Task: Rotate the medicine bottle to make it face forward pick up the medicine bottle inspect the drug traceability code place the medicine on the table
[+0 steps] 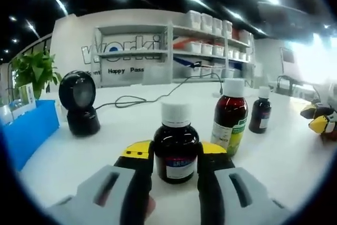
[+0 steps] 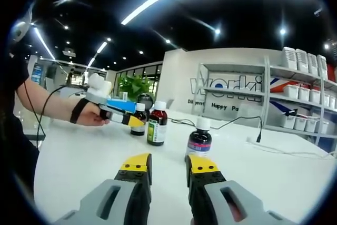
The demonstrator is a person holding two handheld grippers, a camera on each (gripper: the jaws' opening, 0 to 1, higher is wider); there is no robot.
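A small dark medicine bottle (image 1: 176, 130) with a white cap and a blue-and-white label stands on the white table (image 1: 131, 130). My left gripper (image 1: 175, 154) is shut on its sides with yellow-tipped jaws. From the right gripper view, that left gripper (image 2: 134, 120) is held by a hand at the far left, against the same bottle (image 2: 139, 115). My right gripper (image 2: 167, 169) is open and holds nothing. It sits just short of another small dark bottle (image 2: 199, 139). A taller bottle with a green label (image 1: 230, 118) (image 2: 157, 126) stands between the two.
A black round scanner (image 1: 79, 104) stands at the left with its cable trailing across the table. A blue box (image 1: 29, 130) and a plant (image 1: 34, 69) are at the far left. Shelves with white boxes (image 1: 210, 40) line the back wall.
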